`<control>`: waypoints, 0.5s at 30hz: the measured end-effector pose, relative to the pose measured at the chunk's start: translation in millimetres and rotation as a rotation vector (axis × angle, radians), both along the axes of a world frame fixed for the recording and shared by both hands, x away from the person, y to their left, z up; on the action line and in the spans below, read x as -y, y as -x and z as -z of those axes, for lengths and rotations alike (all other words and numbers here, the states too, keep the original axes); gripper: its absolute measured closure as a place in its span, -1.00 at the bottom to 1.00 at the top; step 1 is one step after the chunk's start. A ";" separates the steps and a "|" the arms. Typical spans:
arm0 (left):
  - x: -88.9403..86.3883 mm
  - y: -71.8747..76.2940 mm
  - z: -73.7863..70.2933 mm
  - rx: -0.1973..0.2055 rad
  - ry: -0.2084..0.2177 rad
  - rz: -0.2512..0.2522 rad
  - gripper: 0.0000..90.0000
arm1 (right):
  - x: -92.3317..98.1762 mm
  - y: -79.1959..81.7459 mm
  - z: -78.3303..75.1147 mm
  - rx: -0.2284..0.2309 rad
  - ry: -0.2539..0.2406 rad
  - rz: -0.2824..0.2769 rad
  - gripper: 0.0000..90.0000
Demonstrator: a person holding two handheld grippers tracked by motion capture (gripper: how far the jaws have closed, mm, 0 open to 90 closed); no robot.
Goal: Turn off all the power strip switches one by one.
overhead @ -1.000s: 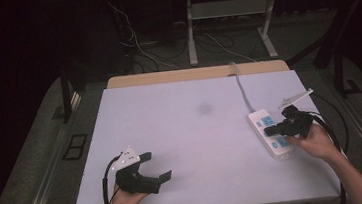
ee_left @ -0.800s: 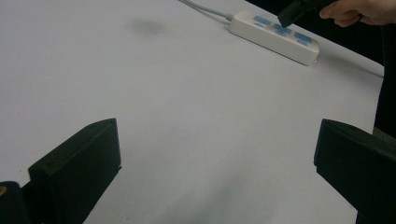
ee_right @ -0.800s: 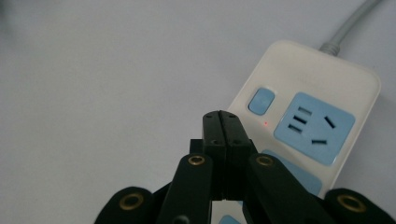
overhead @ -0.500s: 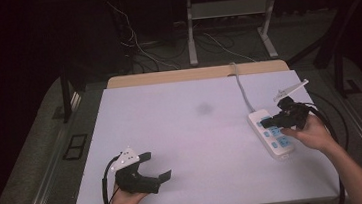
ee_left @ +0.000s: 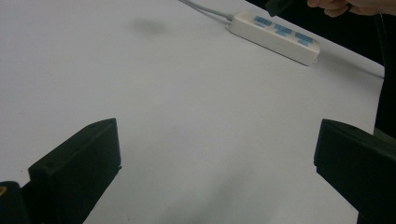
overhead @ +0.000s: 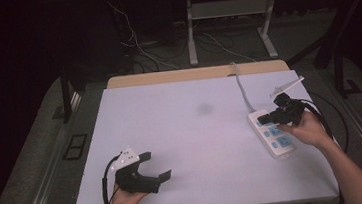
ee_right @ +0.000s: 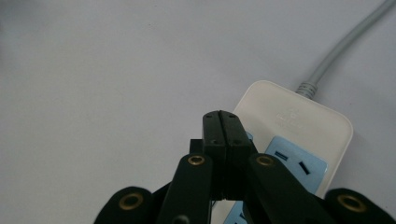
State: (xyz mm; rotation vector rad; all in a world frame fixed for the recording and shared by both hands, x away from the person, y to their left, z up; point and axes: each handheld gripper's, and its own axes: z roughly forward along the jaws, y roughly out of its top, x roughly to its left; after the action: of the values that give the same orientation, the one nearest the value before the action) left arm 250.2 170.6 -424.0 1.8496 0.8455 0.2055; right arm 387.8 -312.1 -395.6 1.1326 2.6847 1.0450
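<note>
Inspector: White power strip (overhead: 272, 134) lies at the desk (overhead: 182, 132) right edge; right gripper (overhead: 267, 119) clenched, empty, tips over its socket face.

Clerk: Progress?

Inspector: Nothing plugged in. Left gripper (overhead: 156, 165) released, idle, well apart.

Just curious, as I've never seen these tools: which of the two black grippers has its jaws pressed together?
The right gripper, held over the white power strip, has its jaws shut flat against each other. The left gripper, near the table's front edge, has its jaws spread wide apart.
</note>
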 end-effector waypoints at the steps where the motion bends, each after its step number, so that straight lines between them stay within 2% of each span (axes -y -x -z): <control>1: 0.1 0.1 0.0 0.000 0.003 -0.002 -1.00 | -0.4 -0.1 0.1 0.000 0.000 0.000 1.00; 8: -0.6 0.2 -0.2 0.003 0.004 -0.001 -1.00 | -6.1 -1.6 4.7 0.003 0.021 -0.014 1.00; 15: -0.9 0.1 -0.4 0.003 0.004 0.000 -1.00 | -6.9 -4.8 9.1 0.002 0.031 0.003 1.00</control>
State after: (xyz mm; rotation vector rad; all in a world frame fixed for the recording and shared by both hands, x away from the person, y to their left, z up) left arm 250.1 171.5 -423.6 1.8446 0.8433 0.2069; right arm 392.7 -305.2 -404.7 1.1293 2.6873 1.0003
